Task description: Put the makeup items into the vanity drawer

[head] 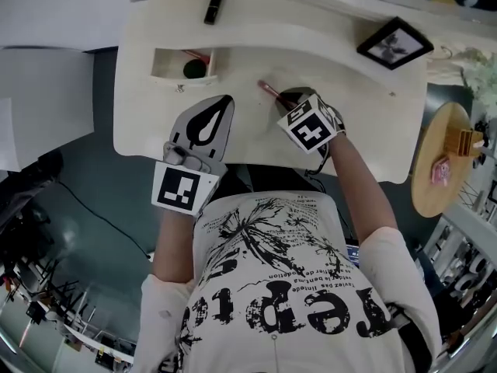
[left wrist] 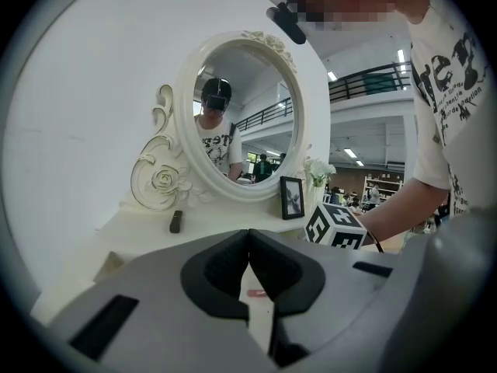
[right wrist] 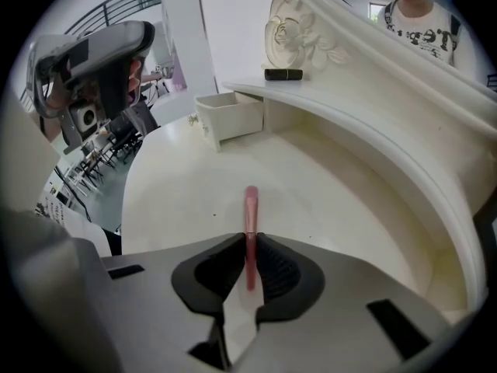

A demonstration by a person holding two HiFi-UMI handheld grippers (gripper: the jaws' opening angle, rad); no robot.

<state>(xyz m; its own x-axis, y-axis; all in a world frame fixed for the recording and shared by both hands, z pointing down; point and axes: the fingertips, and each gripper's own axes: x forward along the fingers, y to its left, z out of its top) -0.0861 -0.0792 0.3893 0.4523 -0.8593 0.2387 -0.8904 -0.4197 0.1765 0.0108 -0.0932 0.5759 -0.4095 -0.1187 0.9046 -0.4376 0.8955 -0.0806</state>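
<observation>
A thin pink makeup stick (right wrist: 250, 208) lies level over the cream vanity top (right wrist: 326, 208), and my right gripper (right wrist: 249, 243) is shut on its near end. In the head view the pink makeup stick (head: 268, 90) pokes out up and left of the right gripper (head: 286, 99), at the table's middle. The small drawer (head: 167, 67) stands open at the left, with a dark green item (head: 194, 68) and a red stick inside. My left gripper (head: 221, 103) hovers just below the drawer, shut and empty; its tips (left wrist: 248, 243) meet.
A black tube (head: 213, 8) lies on the raised back shelf by the oval mirror (left wrist: 241, 115). A black picture frame (head: 394, 43) stands at the back right. A round wooden side table (head: 443, 158) with small items is to the right of the vanity.
</observation>
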